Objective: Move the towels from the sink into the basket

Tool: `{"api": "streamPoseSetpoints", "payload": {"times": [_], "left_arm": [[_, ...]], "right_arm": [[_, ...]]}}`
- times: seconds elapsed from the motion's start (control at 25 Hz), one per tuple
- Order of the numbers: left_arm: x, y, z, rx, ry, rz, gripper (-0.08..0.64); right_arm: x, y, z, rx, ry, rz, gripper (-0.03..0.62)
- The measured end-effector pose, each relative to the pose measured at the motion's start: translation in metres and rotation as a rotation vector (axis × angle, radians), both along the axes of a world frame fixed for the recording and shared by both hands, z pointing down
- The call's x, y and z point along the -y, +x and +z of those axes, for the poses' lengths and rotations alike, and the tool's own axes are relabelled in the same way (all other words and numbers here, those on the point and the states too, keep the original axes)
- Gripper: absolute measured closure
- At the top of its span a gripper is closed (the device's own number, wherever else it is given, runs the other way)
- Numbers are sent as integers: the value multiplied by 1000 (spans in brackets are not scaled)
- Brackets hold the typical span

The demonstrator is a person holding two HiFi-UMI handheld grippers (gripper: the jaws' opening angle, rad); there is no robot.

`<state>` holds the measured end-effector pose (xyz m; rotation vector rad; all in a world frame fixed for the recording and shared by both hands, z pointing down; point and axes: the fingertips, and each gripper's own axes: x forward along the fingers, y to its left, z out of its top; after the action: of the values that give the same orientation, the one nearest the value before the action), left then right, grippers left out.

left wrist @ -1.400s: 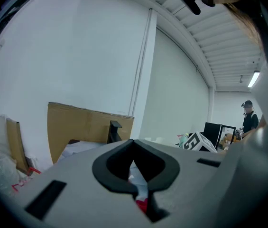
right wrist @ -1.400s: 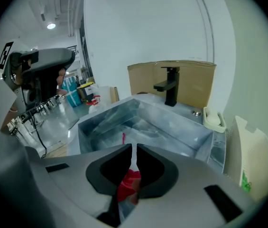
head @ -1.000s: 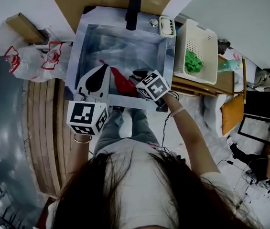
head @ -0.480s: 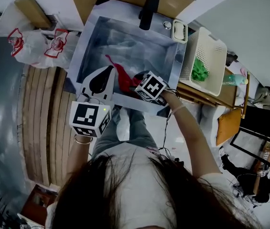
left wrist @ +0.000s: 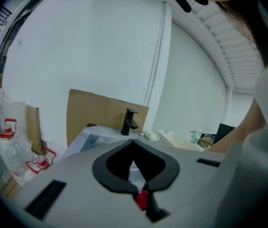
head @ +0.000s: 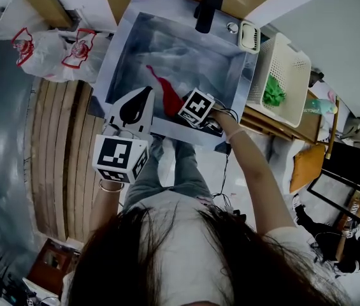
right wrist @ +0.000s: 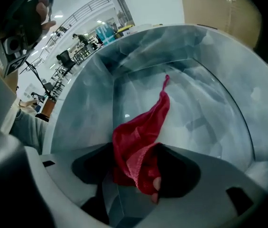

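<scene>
**Towel pick-up at the sink.** The rectangular stainless-steel sink (head: 112, 59) is occupying the centre of the scene. The white perforated plastic basket (head: 292, 65) is standing just beside its right rim and is already holding a crumpled green towel (head: 271, 92). The left gripper (left wrist: 134, 144) is hovering outside the near rim with its jaws together on nothing. The right gripper (right wrist: 136, 171) is pointing steeply down into the basin. Its jaws have just been opening and are standing wide apart, with the bunched end of the red cloth towel (right wrist: 143, 127) between them. The step in hand is judged to be the grasp of this towel. The next move is probably calling for a slight further descent, a firm closing on the bunch, then a lift toward the basket. The towel is lying in the sink, its long axis running diagonally from the near wall and its thin tail pointing toward the far left.
</scene>
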<state>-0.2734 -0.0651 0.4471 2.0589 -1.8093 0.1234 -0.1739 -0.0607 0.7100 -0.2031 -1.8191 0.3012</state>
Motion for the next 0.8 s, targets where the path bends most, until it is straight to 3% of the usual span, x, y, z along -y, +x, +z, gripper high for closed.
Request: {"api": "streamPoseSetpoints", "payload": {"times": [0.24,0.48,0.8], "left_arm": [[1,-4,3,-5,-2,6,555],[2,-6,3,-11,-4,14,555],[10,5,-2,-2,2,71,555]], "right_arm": [[0,11,27,-94,68,-55,306],[1,12,29,-82,89,-55,394],[5,10,18,-47,76,22,446]]}}
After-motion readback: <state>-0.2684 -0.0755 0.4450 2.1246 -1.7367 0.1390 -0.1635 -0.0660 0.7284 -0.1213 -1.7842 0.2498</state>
